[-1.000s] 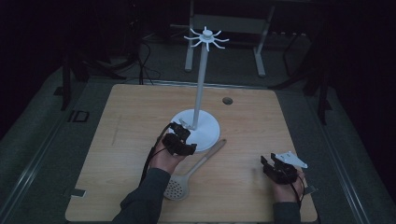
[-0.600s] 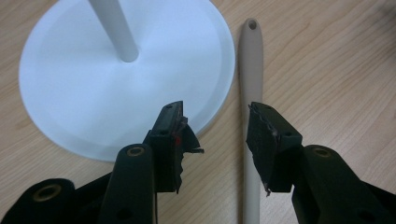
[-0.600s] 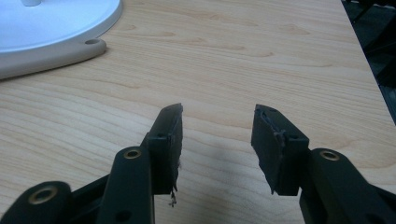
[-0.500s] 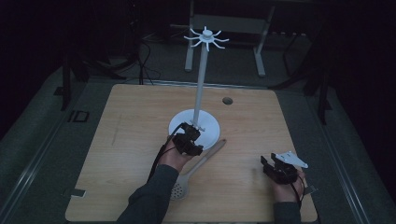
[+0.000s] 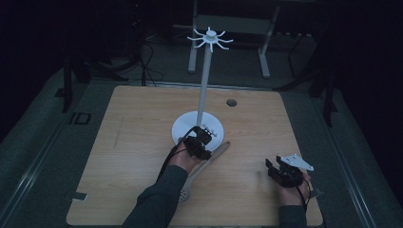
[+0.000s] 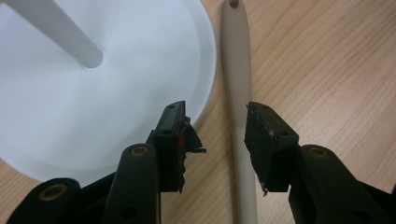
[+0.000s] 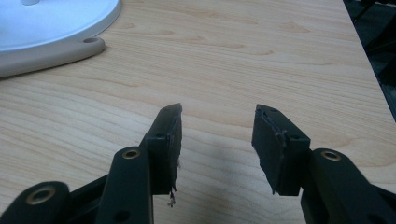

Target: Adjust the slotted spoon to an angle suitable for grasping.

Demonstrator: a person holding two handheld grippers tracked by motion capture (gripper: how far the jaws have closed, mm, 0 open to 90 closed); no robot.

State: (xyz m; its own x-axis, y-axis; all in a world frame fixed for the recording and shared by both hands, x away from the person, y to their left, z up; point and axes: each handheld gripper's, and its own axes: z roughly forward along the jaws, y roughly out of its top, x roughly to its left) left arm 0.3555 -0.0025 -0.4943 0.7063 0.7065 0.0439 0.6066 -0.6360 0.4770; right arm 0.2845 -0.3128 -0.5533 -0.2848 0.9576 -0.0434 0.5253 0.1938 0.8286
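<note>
A beige slotted spatula [image 5: 216,153] lies flat on the wooden table, its handle [image 6: 236,70] pointing at the round white base [image 6: 70,107] of a tall hook stand [image 5: 204,80]. My left gripper [image 6: 215,126] hovers low over the handle, one jaw on each side of it. Its jaws have just been closing; a gap still shows at the left pad. In the high view the left gripper [image 5: 202,140] sits at the base's near edge. My right gripper [image 7: 217,126] rests open near the table's right front, and its jaws have just been opening with nothing between them.
The stand's pole [image 6: 56,28] rises just beyond the left gripper, with white hooks [image 5: 209,38] at its top. The spatula's handle end [image 7: 56,53] touches the base rim. A small dark hole [image 5: 231,102] marks the table's far side. The right gripper [image 5: 273,166] is close to the table's right edge.
My left hand has shifted to the right and slightly down, from the base's near-left edge to over the spatula handle, and its jaws have narrowed. The right hand stayed put.
</note>
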